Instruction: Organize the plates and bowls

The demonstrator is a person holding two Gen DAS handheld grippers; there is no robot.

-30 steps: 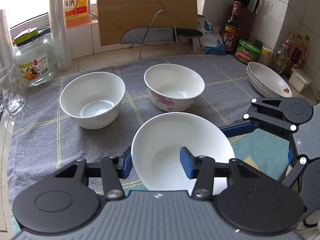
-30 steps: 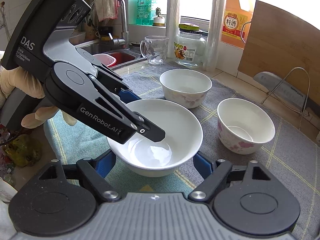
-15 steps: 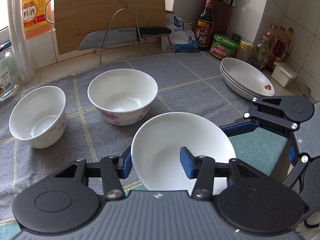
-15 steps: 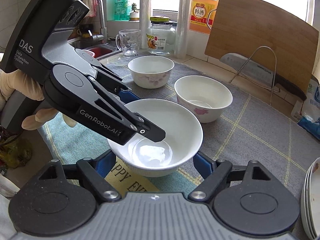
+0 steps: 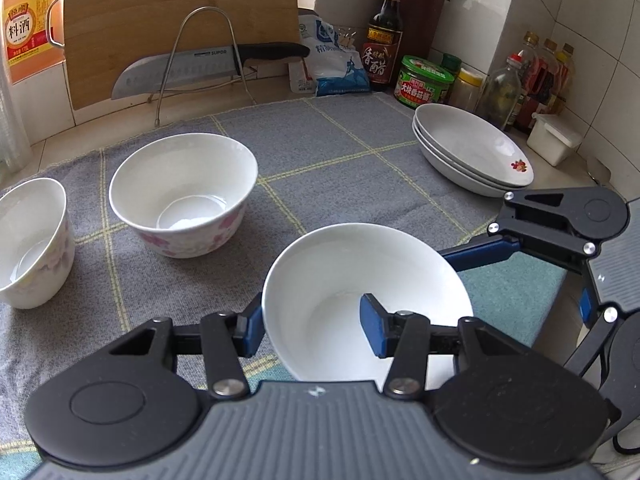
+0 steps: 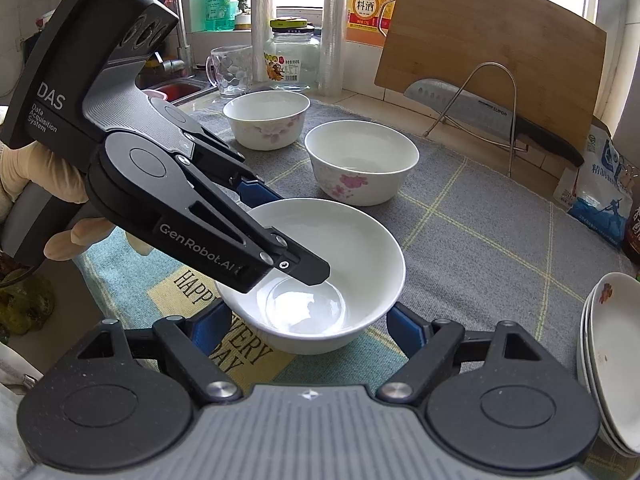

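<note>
A plain white bowl [image 5: 340, 280] hangs just above the grey checked cloth [image 5: 340, 152], gripped from two sides. My left gripper [image 5: 312, 330] is shut on its near rim, one pad inside and one outside. My right gripper [image 6: 306, 328] spans the whole bowl [image 6: 352, 248], a blue pad pressed on each side. Its blue finger [image 5: 480, 254] reaches the bowl from the right in the left wrist view. Two floral bowls [image 5: 184, 196] [image 5: 28, 240] stand on the cloth to the left. A stack of shallow plates [image 5: 468, 148] sits at the far right.
A cutting board [image 5: 180, 20] and a knife [image 5: 180, 70] on a wire rack stand at the back. Sauce bottles and jars [image 5: 424, 84] crowd the back right corner behind the plates. A glass jar [image 6: 294, 60], a mug and the sink lie far left. A gloved hand [image 6: 24, 184] holds the left gripper.
Both grippers have carried the white bowl to the right together. The floral bowls slid left in view and the plate stack came nearer. Neither grip has changed.
</note>
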